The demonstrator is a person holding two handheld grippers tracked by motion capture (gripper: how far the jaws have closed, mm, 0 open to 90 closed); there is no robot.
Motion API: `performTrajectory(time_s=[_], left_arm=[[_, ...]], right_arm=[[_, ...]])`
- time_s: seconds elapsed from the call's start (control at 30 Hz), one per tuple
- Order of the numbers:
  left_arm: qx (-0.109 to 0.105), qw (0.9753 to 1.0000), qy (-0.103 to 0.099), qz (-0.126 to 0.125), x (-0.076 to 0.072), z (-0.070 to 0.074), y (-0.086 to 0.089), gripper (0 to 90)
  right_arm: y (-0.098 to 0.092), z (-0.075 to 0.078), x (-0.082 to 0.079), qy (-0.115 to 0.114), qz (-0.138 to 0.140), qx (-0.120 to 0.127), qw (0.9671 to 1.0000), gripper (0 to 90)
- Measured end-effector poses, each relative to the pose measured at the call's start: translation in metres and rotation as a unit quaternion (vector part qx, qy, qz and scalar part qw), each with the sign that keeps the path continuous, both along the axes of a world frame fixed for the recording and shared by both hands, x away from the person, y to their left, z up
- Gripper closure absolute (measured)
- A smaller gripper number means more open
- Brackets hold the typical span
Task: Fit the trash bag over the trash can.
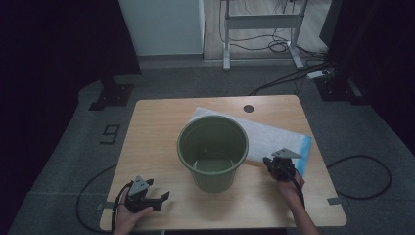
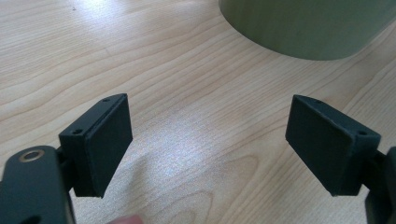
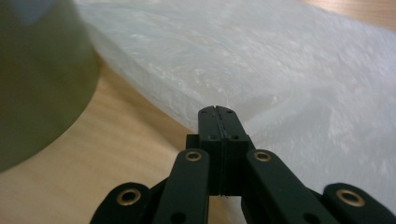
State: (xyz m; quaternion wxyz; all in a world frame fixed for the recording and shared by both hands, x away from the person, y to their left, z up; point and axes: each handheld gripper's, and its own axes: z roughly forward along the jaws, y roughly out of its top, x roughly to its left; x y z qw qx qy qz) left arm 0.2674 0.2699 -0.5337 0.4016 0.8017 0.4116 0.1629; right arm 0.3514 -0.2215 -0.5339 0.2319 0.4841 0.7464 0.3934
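Wooden table (image 1: 147, 122) carries a green bin (image 1: 213, 152) on a white bag (image 1: 274, 137); the right gripper (image 1: 274, 164) is at the bag's near edge, beside the bin. Left gripper (image 2: 208, 140): jaws apart, empty, bin ahead. Right gripper (image 3: 217, 112): jaws together at the bag's (image 3: 280, 70) edge; whether they pinch it is unclear. Pulling might tip the bin.

High view looks down on my wooden table (image 1: 161, 122); both gripper views sit close, sharing the green plastic bucket (image 1: 213, 152).
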Motion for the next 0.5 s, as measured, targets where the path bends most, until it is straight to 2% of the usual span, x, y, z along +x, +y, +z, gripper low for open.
performTrajectory(time_s=[0.2, 0.4, 0.5], left_arm=[[-0.010, 0.9999, -0.006, -0.005, -0.001, 0.002, -0.001, 14.4], [-0.004, 1.0000, -0.003, -0.006, -0.001, 0.001, -0.002, 14.4], [-0.004, 1.0000, -0.002, -0.006, -0.001, 0.000, -0.003, 14.4]], right_arm=[[-0.030, 0.000, -0.036, -0.006, 0.014, 0.007, 0.9999, 89.0], [-0.055, -0.007, -0.061, -0.003, 0.006, 0.010, 0.9999, 88.9], [-0.070, -0.014, -0.071, 0.005, -0.002, 0.010, 0.9999, 88.9]])
